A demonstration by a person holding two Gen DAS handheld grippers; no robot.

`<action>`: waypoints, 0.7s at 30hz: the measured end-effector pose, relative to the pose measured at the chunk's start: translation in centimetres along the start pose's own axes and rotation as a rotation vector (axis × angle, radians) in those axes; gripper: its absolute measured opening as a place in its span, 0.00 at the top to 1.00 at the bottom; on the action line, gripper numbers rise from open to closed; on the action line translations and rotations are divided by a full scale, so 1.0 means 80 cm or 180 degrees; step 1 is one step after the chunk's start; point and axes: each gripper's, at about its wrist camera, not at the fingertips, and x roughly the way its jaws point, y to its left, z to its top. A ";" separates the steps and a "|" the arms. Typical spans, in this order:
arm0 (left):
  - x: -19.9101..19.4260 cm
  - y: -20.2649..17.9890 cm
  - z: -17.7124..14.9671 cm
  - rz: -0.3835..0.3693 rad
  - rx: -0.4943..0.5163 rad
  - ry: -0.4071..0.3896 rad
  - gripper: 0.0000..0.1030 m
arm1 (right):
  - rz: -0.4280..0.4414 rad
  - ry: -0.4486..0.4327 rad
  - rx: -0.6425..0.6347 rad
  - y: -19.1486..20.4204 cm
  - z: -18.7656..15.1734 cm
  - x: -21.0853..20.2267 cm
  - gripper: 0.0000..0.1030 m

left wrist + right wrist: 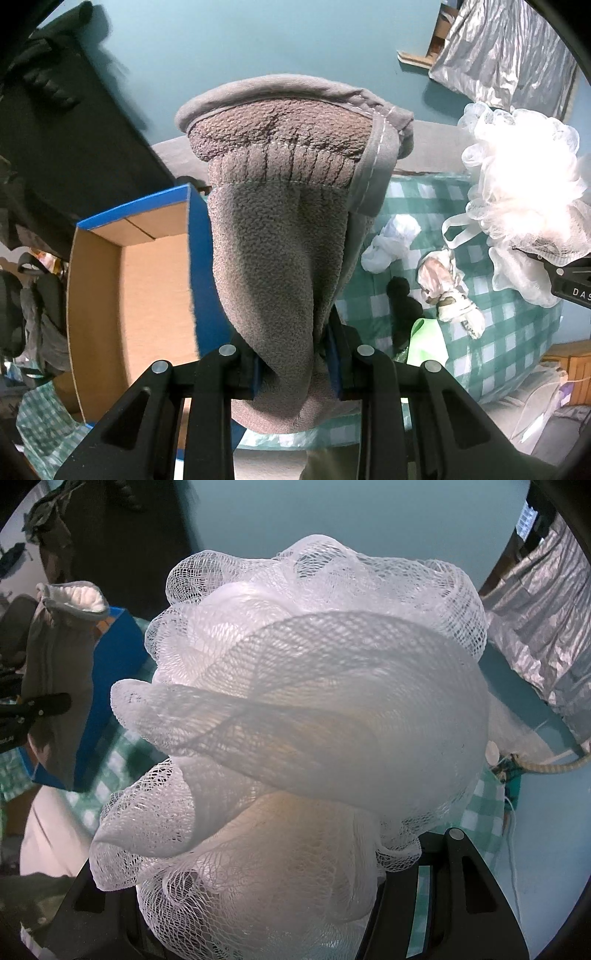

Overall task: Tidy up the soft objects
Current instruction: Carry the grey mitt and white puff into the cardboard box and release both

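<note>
My left claw [295, 373] was pinching a grey fleece glove [284, 236] near its fingertip end, so the cuff stood up and away from me, flopped open at the top. It hung in the air just right of an open cardboard box [110, 295] with blue edges, which looked empty in the part I could see. My right claw [258, 915] held a white mesh pouf [306, 716]; the netting hid the fingers, but the pouf sat bunched between them and was carried clear of everything, so I judged the claw clamped on it.

Below, on the green checked cloth [498, 350], other soft things lay waiting: a white crumpled piece [391, 240], a dark piece [402, 302] and a patterned glove [454, 299], all well apart from the box.

I took the box for the goal, with neither item in it yet. The risks, as I judged them:

- The glove was held by a thin fold of slippery fleece. A quick swing left could let it slide out short of the box.
- Its loose cuff could catch the blue wall and drape over the edge instead of dropping inside.
- The pouf filled nearly all of my right view, so I would be steering that side half blind.
- Its netting could snag on the claw's fingers and cling at release.
- Both claws heading for one box could collide.
</note>
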 end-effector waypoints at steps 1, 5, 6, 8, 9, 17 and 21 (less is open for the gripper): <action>-0.003 0.002 0.000 0.0003 -0.0006 -0.0006 0.73 | 0.0007 -0.0010 -0.0011 0.000 0.000 -0.008 0.44; -0.018 0.012 -0.003 0.0009 -0.0043 -0.0032 0.74 | 0.0050 -0.0044 -0.0073 0.011 0.002 -0.016 0.44; -0.022 0.015 -0.004 0.0013 -0.0059 -0.0037 0.73 | 0.0063 -0.0051 -0.0095 0.013 0.004 -0.017 0.44; -0.028 0.021 -0.006 0.0026 -0.0080 -0.0058 0.73 | 0.0088 -0.0064 -0.0140 0.009 0.006 -0.017 0.44; -0.033 0.025 -0.007 0.0040 -0.0089 -0.0076 0.73 | 0.0096 -0.0072 -0.0165 0.012 0.007 -0.019 0.44; -0.058 0.061 -0.016 0.0153 -0.0213 -0.0134 0.73 | 0.0183 -0.0145 -0.0382 0.035 0.019 -0.028 0.44; -0.066 0.081 -0.021 0.0209 -0.0280 -0.0150 0.73 | 0.0242 -0.0158 -0.0515 0.050 0.029 -0.030 0.44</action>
